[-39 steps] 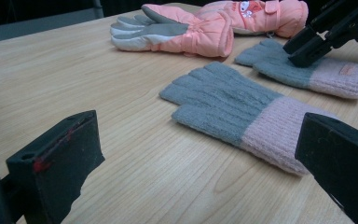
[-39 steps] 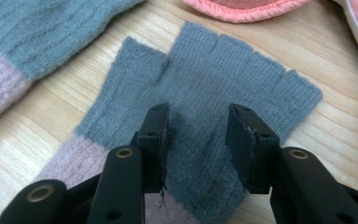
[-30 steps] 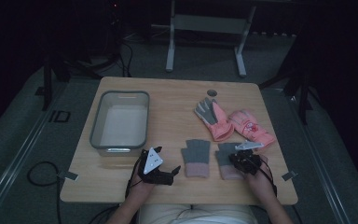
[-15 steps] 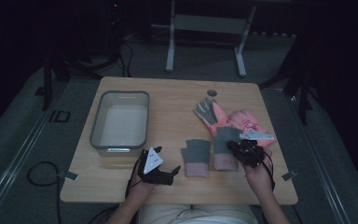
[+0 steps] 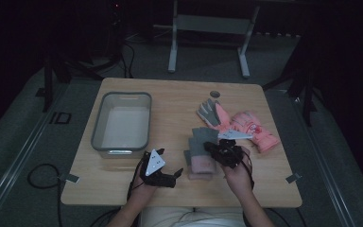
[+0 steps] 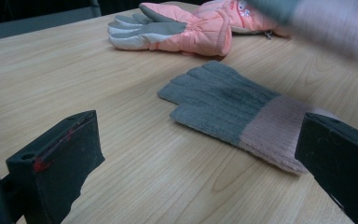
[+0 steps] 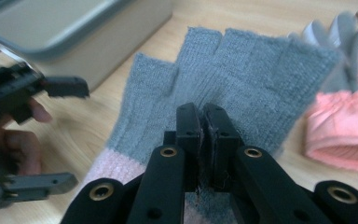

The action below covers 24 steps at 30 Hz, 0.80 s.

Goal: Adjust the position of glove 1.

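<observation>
Carrying: right gripper point(image 7: 200, 122) clenched on a grey glove point(image 7: 242, 74), held over its twin point(image 6: 233, 109)
Idle: left gripper point(image 5: 170, 176) released, near twin
Done: nothing in tub point(image 5: 99, 127)
Left: likely pairing gloves

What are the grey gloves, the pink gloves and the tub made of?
The grey gloves look like knitted wool or acrylic: ribbed, fuzzy, with pink cuffs. The right gripper is pinching one. The pink gloves look like padded, smooth fabric, puffy like ski gloves, with grey palm patches. The tub seems to be plastic with a grey rim and pale walls, though the dim light leaves that unsure.
</observation>
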Each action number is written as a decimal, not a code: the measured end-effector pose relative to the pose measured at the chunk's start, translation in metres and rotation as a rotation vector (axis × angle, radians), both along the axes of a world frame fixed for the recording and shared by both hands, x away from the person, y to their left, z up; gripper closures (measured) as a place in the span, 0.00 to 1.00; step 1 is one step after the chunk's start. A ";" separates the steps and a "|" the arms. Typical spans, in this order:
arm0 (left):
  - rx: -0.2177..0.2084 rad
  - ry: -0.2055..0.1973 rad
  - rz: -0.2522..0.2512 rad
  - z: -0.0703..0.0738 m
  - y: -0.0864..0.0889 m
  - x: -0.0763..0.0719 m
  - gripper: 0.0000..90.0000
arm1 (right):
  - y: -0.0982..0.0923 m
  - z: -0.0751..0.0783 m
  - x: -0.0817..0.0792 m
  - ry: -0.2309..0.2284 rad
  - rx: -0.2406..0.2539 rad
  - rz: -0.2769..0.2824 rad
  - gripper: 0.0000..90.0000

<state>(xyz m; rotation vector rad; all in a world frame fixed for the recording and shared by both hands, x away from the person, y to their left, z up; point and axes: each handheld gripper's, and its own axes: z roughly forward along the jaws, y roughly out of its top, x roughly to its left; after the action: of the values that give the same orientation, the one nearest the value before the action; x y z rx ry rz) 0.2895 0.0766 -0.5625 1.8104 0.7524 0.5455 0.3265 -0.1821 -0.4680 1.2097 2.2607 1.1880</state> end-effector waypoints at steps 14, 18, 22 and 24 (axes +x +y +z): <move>0.006 -0.002 -0.001 0.000 0.000 0.000 0.00 | 0.008 -0.050 0.015 0.129 -0.052 -0.002 0.95; 0.007 -0.002 -0.001 0.000 0.000 0.000 0.00 | 0.009 -0.057 0.020 0.145 -0.068 0.004 0.95; 0.006 -0.001 0.000 0.000 0.000 0.000 0.00 | 0.010 -0.061 0.024 0.155 -0.076 0.005 0.94; 0.007 -0.010 -0.007 0.000 -0.001 -0.001 0.00 | 0.010 -0.065 0.024 0.160 -0.080 0.006 0.93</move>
<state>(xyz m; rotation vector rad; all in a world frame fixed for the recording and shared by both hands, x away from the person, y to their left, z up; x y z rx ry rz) 0.2884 0.0761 -0.5625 1.8147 0.7377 0.5532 0.3508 -0.1721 -0.5326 1.3106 2.4028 1.0254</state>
